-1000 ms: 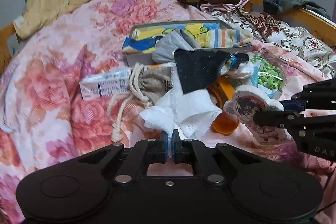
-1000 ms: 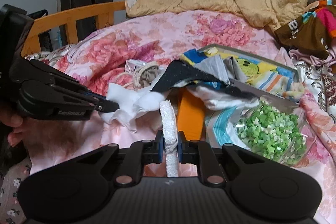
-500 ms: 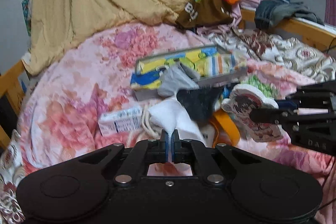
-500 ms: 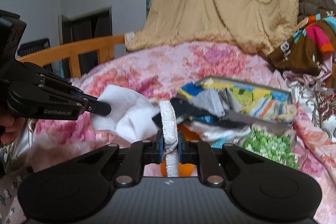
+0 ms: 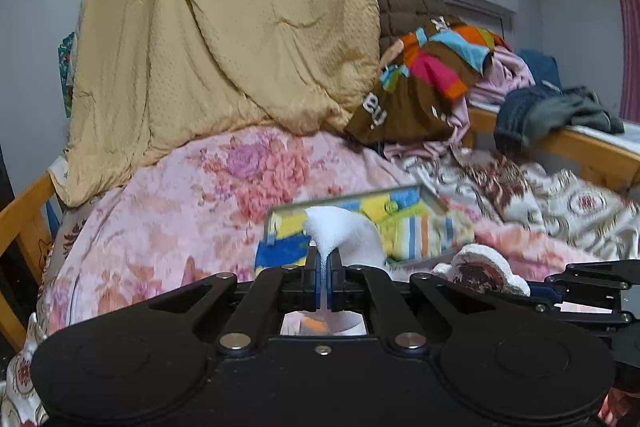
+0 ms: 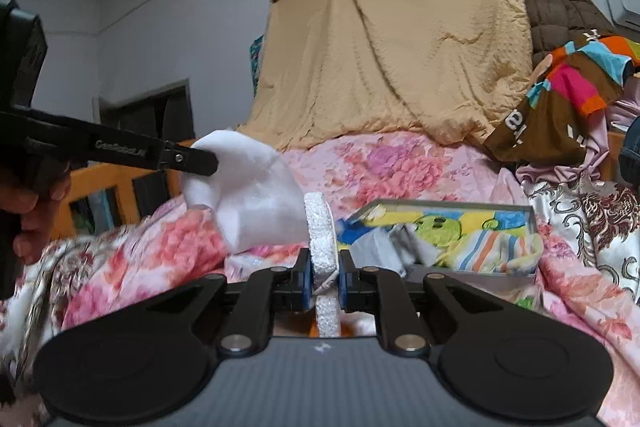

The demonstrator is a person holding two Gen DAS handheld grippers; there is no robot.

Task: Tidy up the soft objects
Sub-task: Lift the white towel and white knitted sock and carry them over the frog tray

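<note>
On the bed [image 5: 168,211], the open box [image 6: 520,269] lies ahead and below both claws. The left claw [image 5: 324,267] pinches a white cloth [image 6: 248,203] aloft; the right claw [image 6: 322,277] grips a foam-edged figure [image 6: 320,227] (edge-on, upright) — nearer the box.

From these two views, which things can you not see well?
- White cloth, left wrist view: its lower part is hidden behind the left gripper.
- Plush figure, left wrist view: bottom hidden by the gripper body.
- Box contents, right wrist view: blurred, partly hidden behind the right gripper.
</note>
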